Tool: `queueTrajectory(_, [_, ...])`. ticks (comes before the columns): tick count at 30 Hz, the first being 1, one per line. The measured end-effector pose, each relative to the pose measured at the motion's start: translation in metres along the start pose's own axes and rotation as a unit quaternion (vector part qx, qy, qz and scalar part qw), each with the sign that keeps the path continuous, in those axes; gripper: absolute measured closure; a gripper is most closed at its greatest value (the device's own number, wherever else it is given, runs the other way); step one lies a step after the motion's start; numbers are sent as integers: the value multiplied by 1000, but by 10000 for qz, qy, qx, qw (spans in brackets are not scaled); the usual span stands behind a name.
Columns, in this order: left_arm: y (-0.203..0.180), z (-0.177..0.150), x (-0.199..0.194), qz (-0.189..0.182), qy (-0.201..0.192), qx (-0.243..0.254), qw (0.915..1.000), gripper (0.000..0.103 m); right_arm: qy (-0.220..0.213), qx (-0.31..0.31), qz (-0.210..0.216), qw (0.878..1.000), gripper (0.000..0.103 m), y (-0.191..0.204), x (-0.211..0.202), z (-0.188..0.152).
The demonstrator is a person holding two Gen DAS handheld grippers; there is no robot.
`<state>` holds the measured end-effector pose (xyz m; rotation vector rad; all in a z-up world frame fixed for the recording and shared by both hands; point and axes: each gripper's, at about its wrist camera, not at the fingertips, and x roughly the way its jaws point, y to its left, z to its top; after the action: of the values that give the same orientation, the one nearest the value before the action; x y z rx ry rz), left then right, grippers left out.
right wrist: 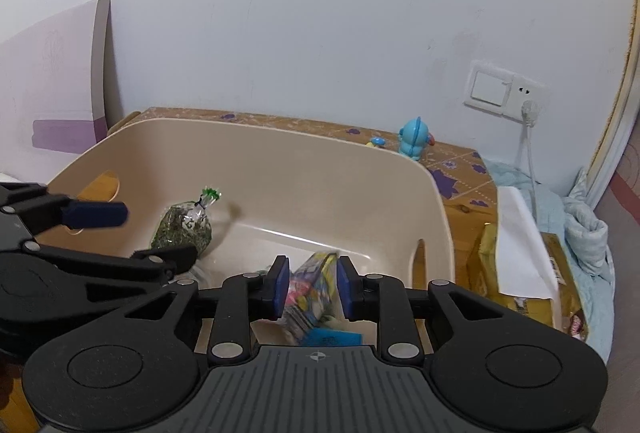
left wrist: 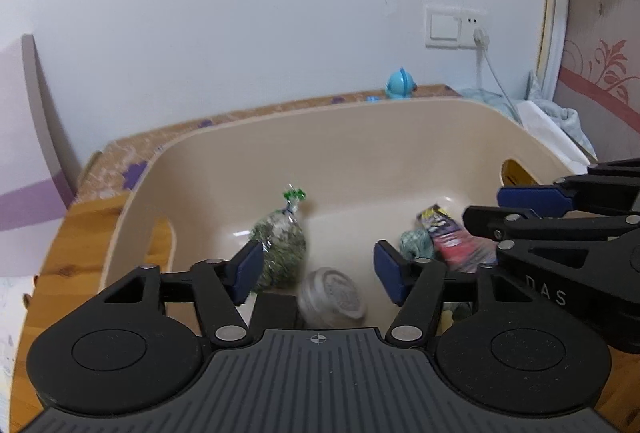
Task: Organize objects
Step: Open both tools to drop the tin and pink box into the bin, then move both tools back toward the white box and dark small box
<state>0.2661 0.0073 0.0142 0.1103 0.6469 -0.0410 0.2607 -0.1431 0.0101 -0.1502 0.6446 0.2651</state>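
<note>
Beige plastic bin (right wrist: 248, 137) on the worktop holds a herb bag (right wrist: 182, 225) and round lid (left wrist: 332, 297). Right hand-held gripper (right wrist: 311, 287) pinches a colourful packet (right wrist: 310, 293) low inside; better to release gently. Left hand-held gripper (left wrist: 318, 269) gapes wide, empty.

Smooth, seemingly plastic tub (left wrist: 320, 137).
</note>
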Motion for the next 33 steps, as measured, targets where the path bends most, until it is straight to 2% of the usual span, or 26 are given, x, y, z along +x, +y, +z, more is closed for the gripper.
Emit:
queueTrajectory(5, [7,3,-16,44,-207,-143,9997,24,-263,23,-92,9996,49,-3,-23,2])
queueTrajectory(10, [12,1,-33,99,-351,-194,9991,20,-509,8,-138,9986,32,-1,-48,0])
queueTrajectory(15, [14,-8,-48,106,-402,-220,9989,20,-574,-96,-128,9982,25,7,-63,-7])
queueTrajectory(18, [18,-14,-58,187,-450,-192,9986,20,-536,-54,22,9985,23,7,-70,-12])
queueTrajectory(21, [23,-22,-68,223,-497,-223,9983,20,-478,-66,88,9988,12,11,-76,-19])
queueTrajectory(26, [31,-39,-88,229,-575,-324,9976,16,-404,-281,91,9987,7,19,-85,-32])
queueTrajectory(33, [35,-59,-91,112,-257,-358,9990,14,-94,-175,252,9995,4,24,-76,-54])
